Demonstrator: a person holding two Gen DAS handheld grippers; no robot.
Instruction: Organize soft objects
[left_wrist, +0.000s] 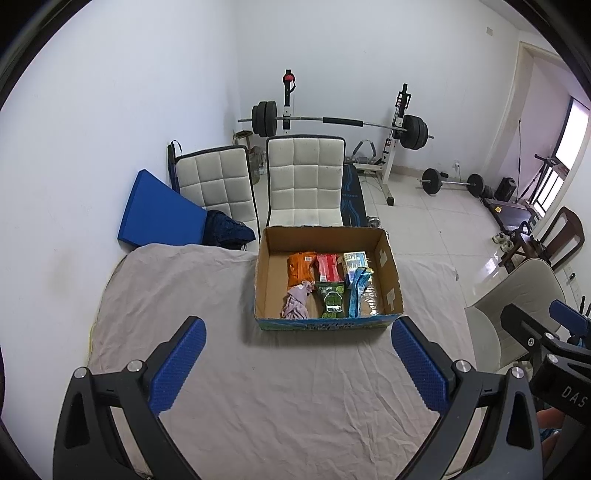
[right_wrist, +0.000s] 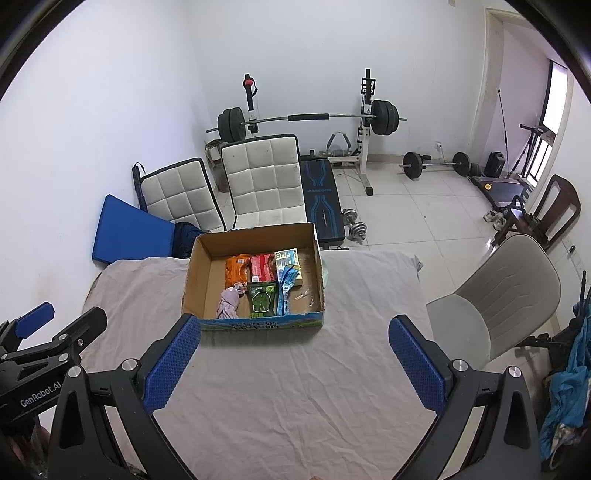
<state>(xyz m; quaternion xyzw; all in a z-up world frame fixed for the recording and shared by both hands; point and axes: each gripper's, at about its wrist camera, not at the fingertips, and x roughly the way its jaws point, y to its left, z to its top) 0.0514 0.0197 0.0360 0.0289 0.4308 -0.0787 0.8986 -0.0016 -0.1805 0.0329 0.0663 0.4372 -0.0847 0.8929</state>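
Left wrist: left tongs (left_wrist: 297, 363) and right tongs (right_wrist: 293, 363) both spread wide, empty, above bench cloth (left_wrist: 277, 387). Soft packets and purple rag (left_wrist: 295, 301) inside cardboard box (left_wrist: 264, 284), bench's far edge.

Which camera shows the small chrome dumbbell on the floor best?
The right wrist view: the chrome dumbbell lies fully visible on the tiles beside the blue-patterned bench pad. In the left wrist view only a small chrome part shows behind the cardboard box.
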